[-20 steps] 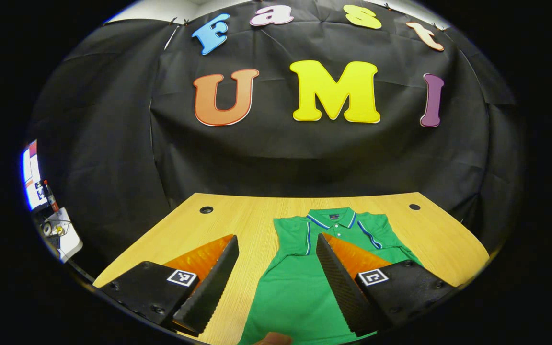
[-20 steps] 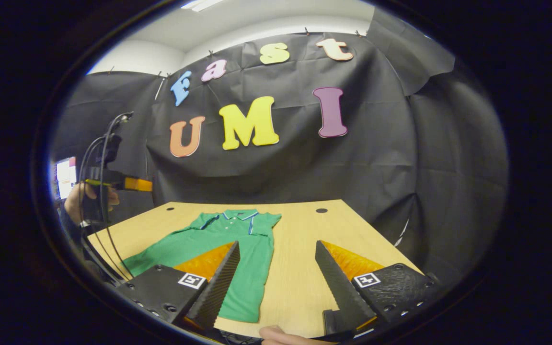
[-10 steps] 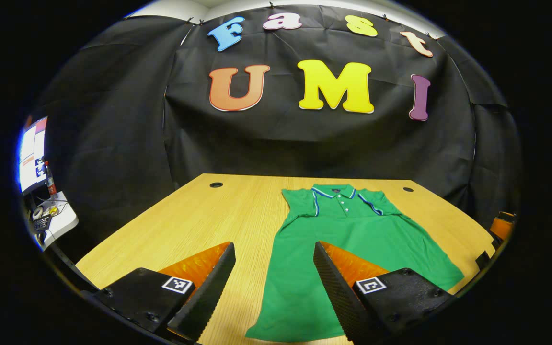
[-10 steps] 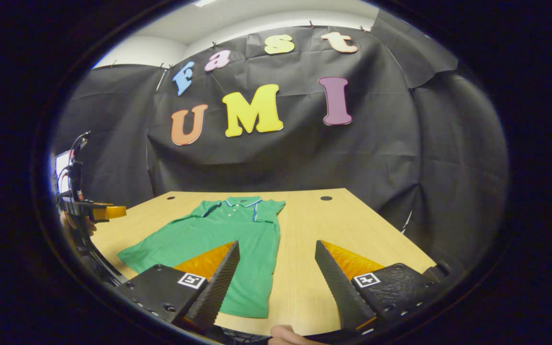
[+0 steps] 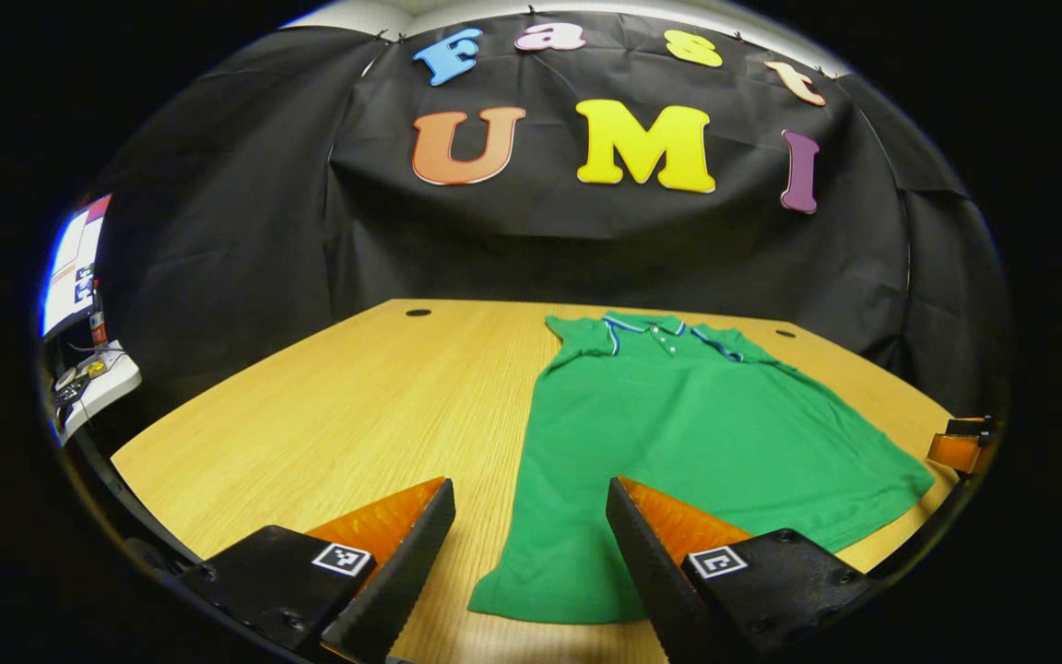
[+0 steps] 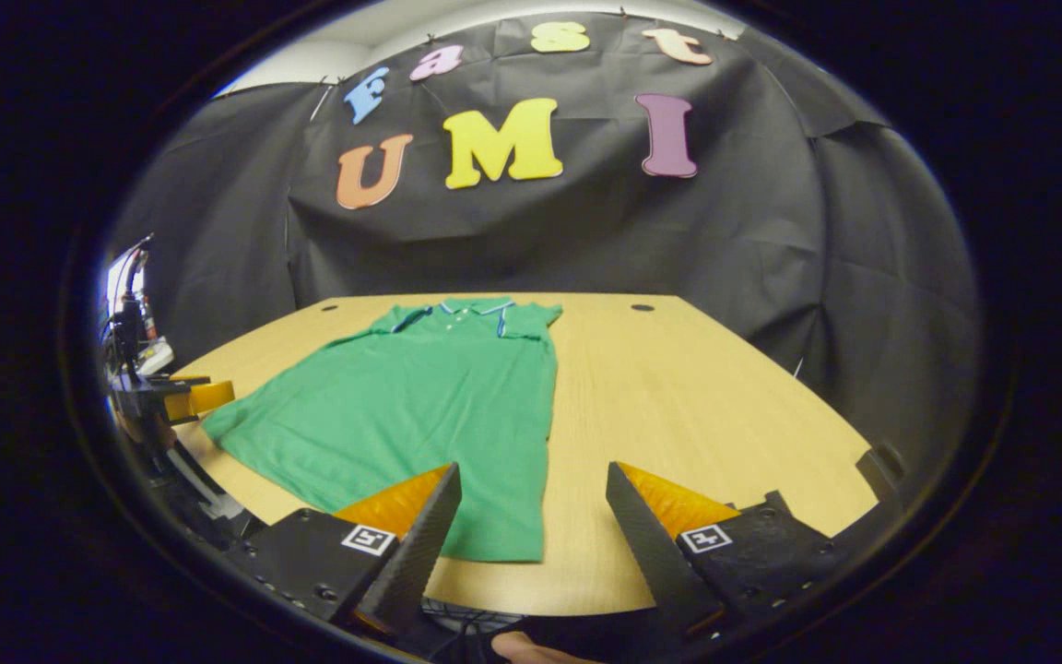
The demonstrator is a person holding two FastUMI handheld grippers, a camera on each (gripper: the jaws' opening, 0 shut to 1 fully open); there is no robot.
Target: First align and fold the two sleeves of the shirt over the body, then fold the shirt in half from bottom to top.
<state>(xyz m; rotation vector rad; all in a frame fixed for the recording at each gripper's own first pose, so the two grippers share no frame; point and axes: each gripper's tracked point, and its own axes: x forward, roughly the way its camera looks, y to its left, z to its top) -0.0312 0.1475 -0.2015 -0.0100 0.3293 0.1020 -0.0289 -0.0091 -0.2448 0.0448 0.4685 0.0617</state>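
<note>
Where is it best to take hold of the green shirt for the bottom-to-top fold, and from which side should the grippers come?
Probably the two hem corners of the green shirt, from the near table edge. The sleeves look already folded in and the hem lies flat nearest both open grippers: left gripper by one corner, right gripper by the other.

1. Bare table (image 5: 337, 406) from 9 to 11 o'clock of the shirt (image 5: 678, 415) in the left gripper view.
2. Bare from 1 to 4 o'clock in the right gripper view.
3. Shirt lies flat, low.
</note>
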